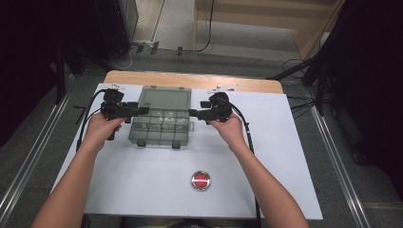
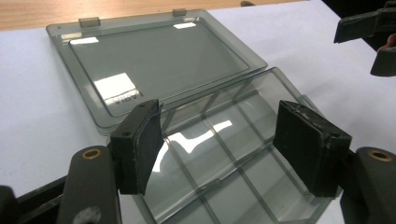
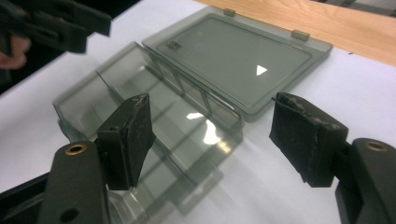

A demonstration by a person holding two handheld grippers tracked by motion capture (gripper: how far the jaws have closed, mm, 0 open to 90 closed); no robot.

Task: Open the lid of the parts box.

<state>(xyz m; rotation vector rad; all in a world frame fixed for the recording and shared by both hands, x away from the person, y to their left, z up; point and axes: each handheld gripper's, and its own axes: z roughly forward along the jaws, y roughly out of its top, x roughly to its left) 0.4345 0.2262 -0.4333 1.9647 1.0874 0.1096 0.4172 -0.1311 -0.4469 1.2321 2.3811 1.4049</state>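
High view shows a white table top [image 1: 157, 190] laid over a wooden board [image 1: 190, 80], with a clear smoky-grey compartment box [image 1: 159, 128] lying on it toward the far edge, between the two hands. Its lid [image 1: 164, 99] is swung fully open and lies flat behind the tray, whose dividers mark out rows of small cells. On the left side of the box, the left gripper [image 1: 142, 111] points inward at the tray's left edge; its jaws stand wide, nothing between the pads, which hover over the cells in the left gripper view. Opposite it, the right gripper [image 1: 193, 113] points at the tray's right edge, jaws likewise spread and empty. Nearer the person sits a small round red button [image 1: 201, 180].
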